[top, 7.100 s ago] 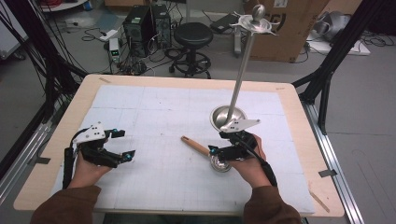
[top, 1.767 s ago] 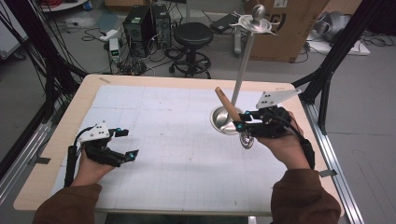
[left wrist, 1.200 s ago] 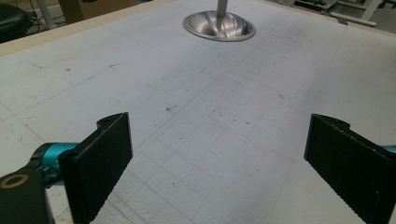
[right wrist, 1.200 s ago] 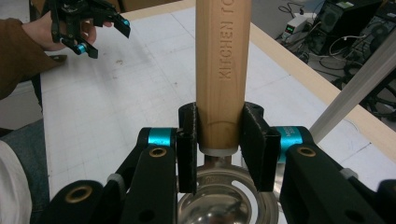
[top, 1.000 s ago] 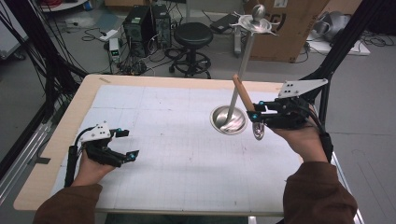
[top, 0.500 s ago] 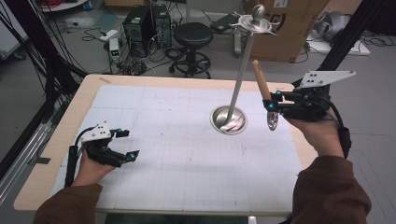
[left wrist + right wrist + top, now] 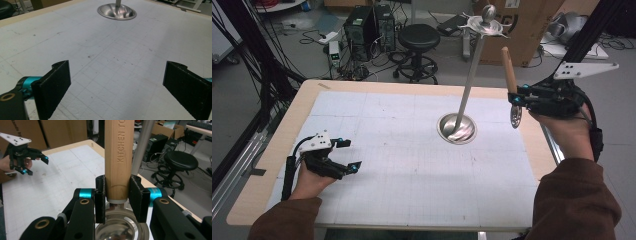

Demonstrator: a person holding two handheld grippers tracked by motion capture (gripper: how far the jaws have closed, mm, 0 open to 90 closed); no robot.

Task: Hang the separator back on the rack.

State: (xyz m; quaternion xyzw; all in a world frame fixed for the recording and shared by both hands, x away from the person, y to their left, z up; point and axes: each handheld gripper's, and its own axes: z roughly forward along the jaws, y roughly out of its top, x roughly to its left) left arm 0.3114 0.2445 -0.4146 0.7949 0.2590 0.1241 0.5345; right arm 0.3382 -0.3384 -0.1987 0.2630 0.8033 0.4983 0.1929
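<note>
My right gripper [image 7: 516,98] is shut on a kitchen tool, pinching the lower end of its wooden handle [image 7: 509,70]; the round metal head [image 7: 515,116] hangs below the jaws. It is held upright in the air over the table's right edge, to the right of the metal stand's pole [image 7: 469,85] and round base [image 7: 457,129]. In the right gripper view the pads clamp the handle [image 7: 118,152] and the pole [image 7: 143,145] rises just behind. My left gripper [image 7: 351,153] rests open at the near left of the mat, with nothing between its jaws [image 7: 120,92].
The stand's hooked top [image 7: 484,22] reaches high above the white grid mat [image 7: 412,165]. Beyond the table's far edge are a black stool [image 7: 418,37], computer towers [image 7: 369,20] and a cardboard box [image 7: 532,30]. A black frame post [image 7: 592,30] rises at the right.
My right hand has carried the tool to the right and upward, away from the stand's pole, and the handle has turned more upright. The left hand has stayed put.
</note>
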